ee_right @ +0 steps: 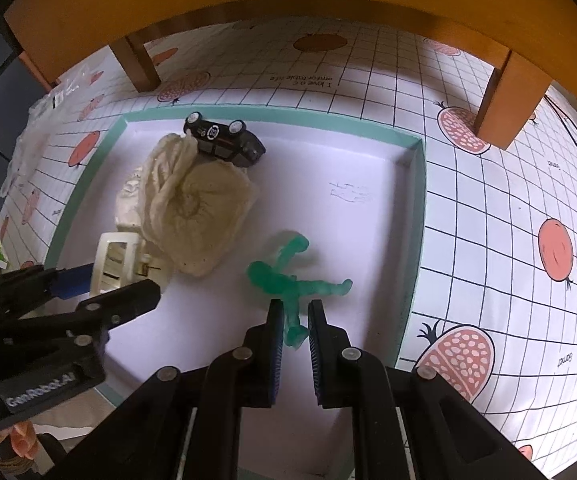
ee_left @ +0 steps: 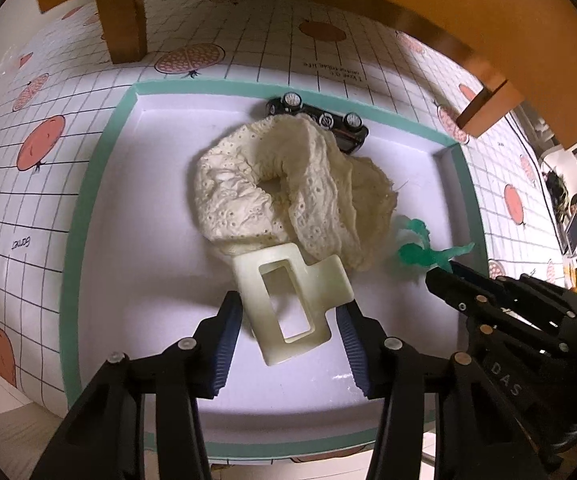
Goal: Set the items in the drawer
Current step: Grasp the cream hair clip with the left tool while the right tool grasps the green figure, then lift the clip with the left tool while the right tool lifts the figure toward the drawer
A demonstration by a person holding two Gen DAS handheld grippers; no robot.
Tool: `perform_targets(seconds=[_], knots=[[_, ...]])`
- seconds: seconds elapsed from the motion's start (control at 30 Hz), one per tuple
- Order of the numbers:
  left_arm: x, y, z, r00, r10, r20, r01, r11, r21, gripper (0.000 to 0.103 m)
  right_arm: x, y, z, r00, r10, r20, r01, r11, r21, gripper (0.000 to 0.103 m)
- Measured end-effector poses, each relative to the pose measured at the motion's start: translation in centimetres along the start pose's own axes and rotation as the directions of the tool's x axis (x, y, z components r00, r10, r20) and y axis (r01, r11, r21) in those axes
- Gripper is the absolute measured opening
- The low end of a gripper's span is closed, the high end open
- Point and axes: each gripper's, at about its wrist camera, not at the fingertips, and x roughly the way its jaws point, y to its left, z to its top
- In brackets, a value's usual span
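An open drawer [ee_left: 100, 184] with a teal rim [ee_right: 418, 216] and a white floor holds a cream lace scrunchie [ee_left: 256, 184] [ee_right: 196, 208] and a black toy car [ee_left: 328, 120] [ee_right: 224, 138] lying on its side at the back. My left gripper [ee_left: 290, 304] [ee_right: 124, 278] is shut on a cream hair clip [ee_left: 288, 292] [ee_right: 116, 260], low over the drawer floor in front of the scrunchie. My right gripper [ee_right: 295, 305] [ee_left: 440, 276] is shut on one leg of a translucent green toy figure [ee_right: 284, 276] [ee_left: 416, 248], just right of the scrunchie.
The drawer rests on a white grid-pattern cloth with orange fruit prints [ee_left: 28, 120] [ee_right: 508, 200]. A wooden frame with legs [ee_left: 120, 20] [ee_right: 500, 100] overhangs the back. The drawer floor's right half [ee_right: 348, 192] is bare. A hand [ee_right: 20, 444] holds the left gripper.
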Motion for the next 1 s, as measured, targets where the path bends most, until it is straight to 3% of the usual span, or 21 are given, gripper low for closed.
perform_targets(seconds=[0.37,1.0], knots=[[-1.2,1.3,0.1,0.999,-0.030,0.038,0.032,0.998,-0.059,0.050,-1.9,-0.4,0.4,0.997,0.046,0.061,-0.049,0.997,0.052,0.013],[-2.8,0.6,0.7,0.995,-0.032,0.090,0.037,0.998,-0.052,0.050,-4.8,0.0,0.3,0.988,0.080,0.134,-0.088,0.994,0.059,0.013]])
